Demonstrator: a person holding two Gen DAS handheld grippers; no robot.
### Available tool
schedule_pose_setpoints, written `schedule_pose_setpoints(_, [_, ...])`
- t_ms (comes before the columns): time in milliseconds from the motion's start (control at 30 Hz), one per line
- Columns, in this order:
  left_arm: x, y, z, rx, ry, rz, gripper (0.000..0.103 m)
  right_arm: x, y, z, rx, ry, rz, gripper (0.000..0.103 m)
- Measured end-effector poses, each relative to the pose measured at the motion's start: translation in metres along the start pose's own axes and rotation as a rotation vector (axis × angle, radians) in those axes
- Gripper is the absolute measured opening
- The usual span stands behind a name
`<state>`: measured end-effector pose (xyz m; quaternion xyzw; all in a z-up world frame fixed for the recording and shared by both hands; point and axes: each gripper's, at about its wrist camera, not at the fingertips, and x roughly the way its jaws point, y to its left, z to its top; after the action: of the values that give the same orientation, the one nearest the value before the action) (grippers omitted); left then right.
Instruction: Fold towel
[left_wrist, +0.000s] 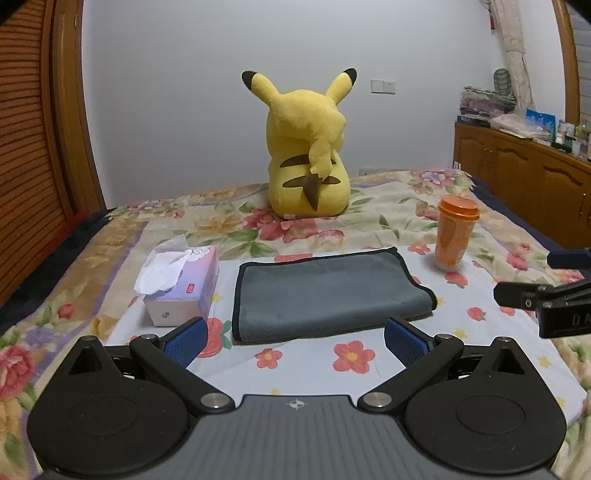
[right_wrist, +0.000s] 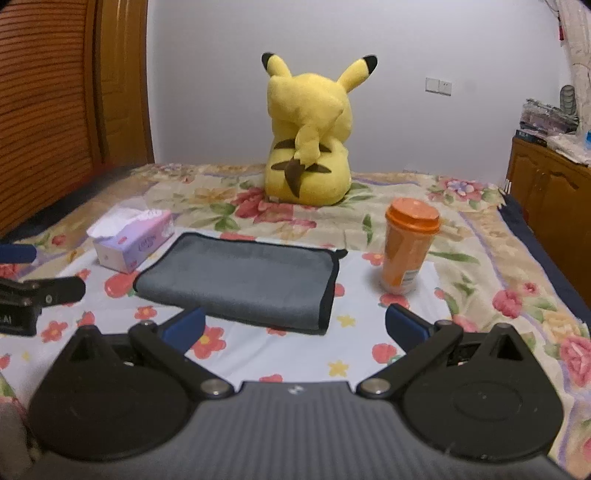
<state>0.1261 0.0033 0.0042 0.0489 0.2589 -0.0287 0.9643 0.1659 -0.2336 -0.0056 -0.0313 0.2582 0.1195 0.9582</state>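
Folded grey towel (left_wrist: 328, 291) on the bed (left_wrist: 369, 206), between tissue box (left_wrist: 181, 284) and orange cup (left_wrist: 454, 236); left hand-held gripper (left_wrist: 295, 341) and right hand-held gripper (right_wrist: 295, 328) both spread wide, empty, near the towel.

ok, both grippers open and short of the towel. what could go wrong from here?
1. The orange cup stands upright close to the towel's right edge; a swing by the right gripper could tip it.
2. The tissue box sits near the towel's left edge, in the left gripper's way.
3. The towel looks already doubled; the jaws may catch only the top layer.
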Motion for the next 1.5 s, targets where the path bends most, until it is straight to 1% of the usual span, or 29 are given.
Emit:
schedule_pose_setpoints(200, [-0.028,-0.008,0.0,0.005,-0.011,0.002,0.103,-0.028,0.001,0.004,-0.006,-0.027,0.0,0.103])
schedule_pose_setpoints(400, [-0.054,-0.01,-0.003,0.0,-0.02,0.002,0.103,-0.052,0.003,0.001,-0.006,-0.047,0.007,0.103])
schedule_pose_setpoints(667, [-0.078,-0.013,-0.016,-0.003,-0.013,0.001,0.103,-0.075,0.005,-0.007,0.003,-0.068,0.017,0.103])
schedule_pose_setpoints(800, [-0.081,-0.016,-0.028,-0.012,0.002,-0.002,0.103,-0.081,0.007,-0.018,0.005,-0.065,0.018,0.103])
schedule_pose_setpoints(1033, [-0.076,-0.019,-0.05,-0.037,0.04,-0.013,0.103,-0.079,0.007,-0.038,0.019,-0.044,0.009,0.103])
schedule_pose_setpoints(1233, [-0.069,-0.023,-0.064,-0.049,0.063,-0.024,0.103,-0.073,0.006,-0.053,0.026,-0.029,0.001,0.103])
schedule_pose_setpoints(1500, [-0.059,-0.024,-0.076,-0.032,0.074,-0.013,0.103,-0.061,0.003,-0.064,0.043,0.009,-0.016,0.103])
